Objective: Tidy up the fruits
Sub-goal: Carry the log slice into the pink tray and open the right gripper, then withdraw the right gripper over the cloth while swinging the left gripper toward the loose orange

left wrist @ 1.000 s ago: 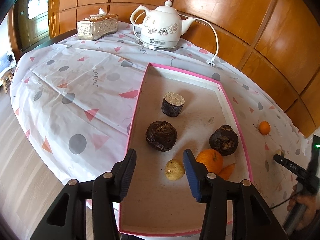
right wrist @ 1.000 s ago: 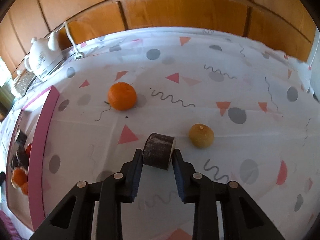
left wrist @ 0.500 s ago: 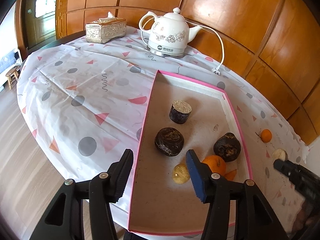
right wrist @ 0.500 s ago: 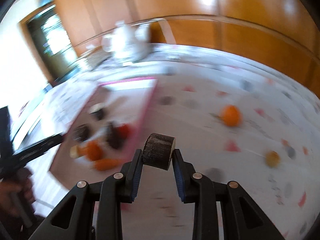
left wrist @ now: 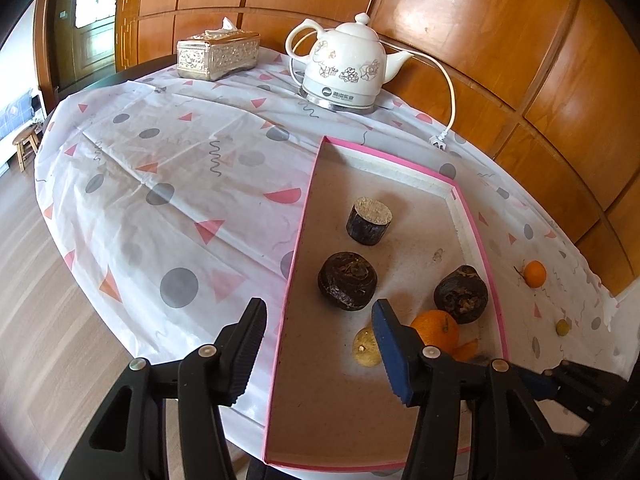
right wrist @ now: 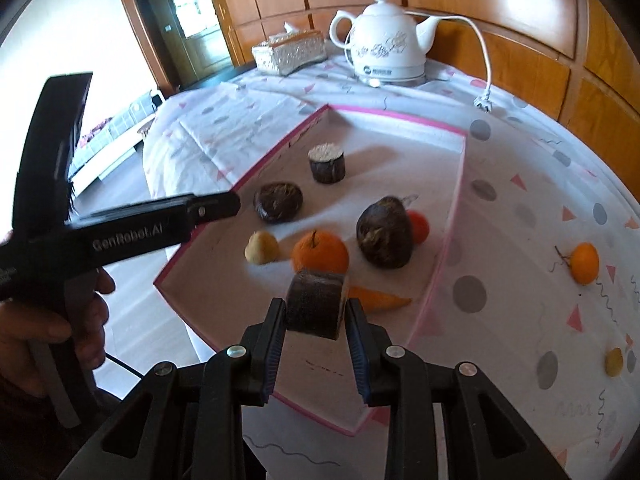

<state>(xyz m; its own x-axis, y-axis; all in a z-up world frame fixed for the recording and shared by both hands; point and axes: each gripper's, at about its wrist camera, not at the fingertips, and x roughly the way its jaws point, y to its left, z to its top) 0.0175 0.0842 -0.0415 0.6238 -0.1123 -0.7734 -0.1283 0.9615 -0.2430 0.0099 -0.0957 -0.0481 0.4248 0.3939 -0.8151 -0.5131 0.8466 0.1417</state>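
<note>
1. Step in hand: carrying. Right gripper (right wrist: 314,314) is clamped on a dark stub (right wrist: 316,304), a short dark cylinder, held in the air over the near end of the tray (right wrist: 448,220).
2. Tray contents: cut stub (right wrist: 327,162), flat dark lump (right wrist: 278,201), tall dark lump (right wrist: 385,231), orange (right wrist: 319,251), pale fruit (right wrist: 261,247), carrot-like piece (right wrist: 376,299), a red fruit half hidden behind the tall lump.
3. Still on the cloth (right wrist: 520,208), well apart from the tray: loose orange (right wrist: 584,262), small yellow fruit (right wrist: 614,361).
4. Left gripper (left wrist: 320,344): jaws apart, nothing between them, hovering above the tray's near left wall; its jaws have just been opening.
5. Next move, as judged: lower the stub onto bare tray floor, clear of the orange and carrot piece just ahead, then release. The two loose fruits remain to fetch.
6. Change from a second ago: the stub was then just above the cloth near the loose fruits; now it is over the tray, the right view having swung round to it. Left view barely altered.
</note>
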